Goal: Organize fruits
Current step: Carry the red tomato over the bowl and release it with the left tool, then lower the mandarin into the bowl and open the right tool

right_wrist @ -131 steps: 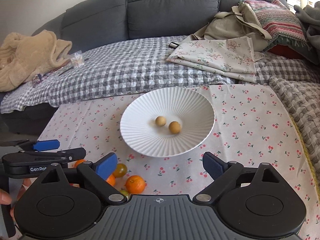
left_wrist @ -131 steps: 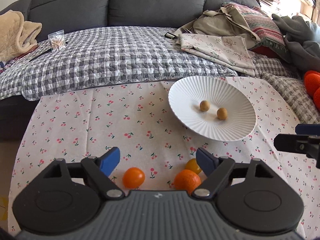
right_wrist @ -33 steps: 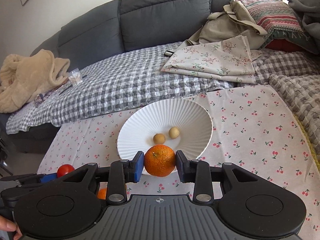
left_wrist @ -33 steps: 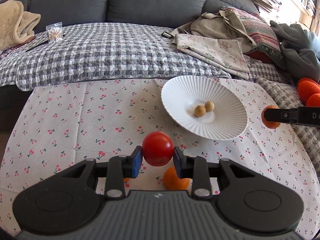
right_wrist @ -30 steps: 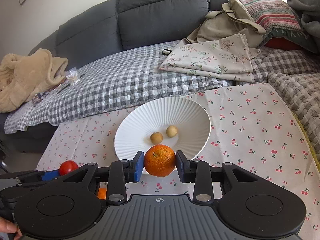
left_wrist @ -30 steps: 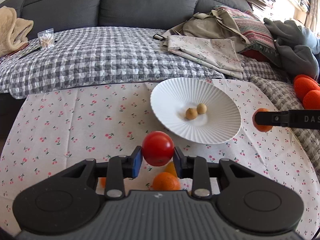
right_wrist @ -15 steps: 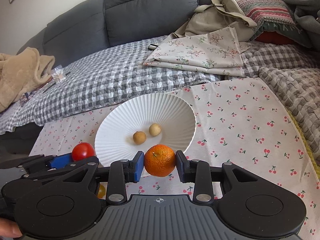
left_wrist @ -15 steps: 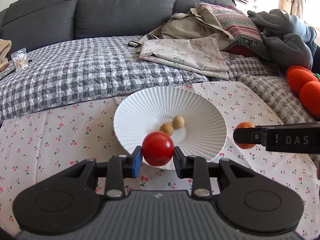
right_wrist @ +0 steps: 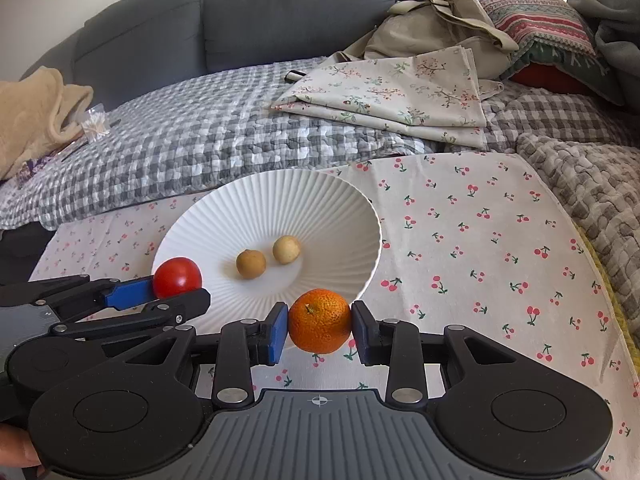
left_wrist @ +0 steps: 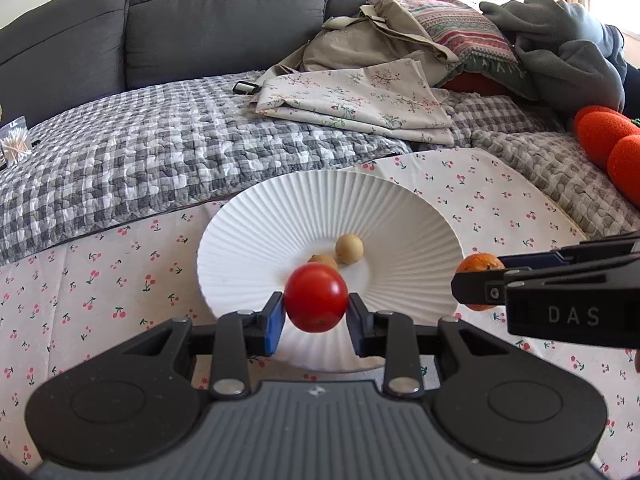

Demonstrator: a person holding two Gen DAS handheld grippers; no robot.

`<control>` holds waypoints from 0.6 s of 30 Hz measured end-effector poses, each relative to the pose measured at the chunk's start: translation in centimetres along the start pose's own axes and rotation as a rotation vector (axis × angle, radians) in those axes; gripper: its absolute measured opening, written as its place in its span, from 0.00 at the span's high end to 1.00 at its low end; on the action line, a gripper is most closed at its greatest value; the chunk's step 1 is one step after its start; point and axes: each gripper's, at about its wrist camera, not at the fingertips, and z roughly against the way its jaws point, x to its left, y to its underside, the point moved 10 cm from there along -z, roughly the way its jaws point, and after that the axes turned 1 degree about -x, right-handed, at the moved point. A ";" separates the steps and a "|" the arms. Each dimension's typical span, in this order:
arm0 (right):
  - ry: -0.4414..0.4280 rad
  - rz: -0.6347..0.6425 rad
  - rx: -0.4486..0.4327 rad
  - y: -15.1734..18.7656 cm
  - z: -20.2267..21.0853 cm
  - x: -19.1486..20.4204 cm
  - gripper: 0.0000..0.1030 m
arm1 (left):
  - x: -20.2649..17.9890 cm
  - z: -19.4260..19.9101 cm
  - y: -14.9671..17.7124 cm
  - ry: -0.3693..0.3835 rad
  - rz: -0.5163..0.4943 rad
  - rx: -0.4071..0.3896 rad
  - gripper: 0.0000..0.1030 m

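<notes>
Red tomato and orange mandarin, each pinched in a claw at the near rim of the white plate.

Left claw grips the tomato across its middle: smooth, thin-skinned, likely to bruise or slip. Right claw clamps the mandarin, whose pebbled, slightly springy peel looks more forgiving. Both seem light. Two small tan fruits lie in the plate on the cherry-print cloth.

Grey sofa, checked quilt, folded floral cloth, striped pillow, cherry-print tablecloth.

Two small fruits mid-plate, rim-side bare.
</notes>
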 end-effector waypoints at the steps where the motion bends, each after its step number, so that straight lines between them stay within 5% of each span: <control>1: 0.000 0.001 -0.001 0.0 -0.1 0.0 0.68 | -0.1 -0.2 0.0 0.000 -0.006 0.000 0.70; 18: -0.041 -0.075 -0.008 -0.4 -0.4 -0.5 0.66 | 0.3 -0.1 0.6 0.010 0.000 0.002 0.59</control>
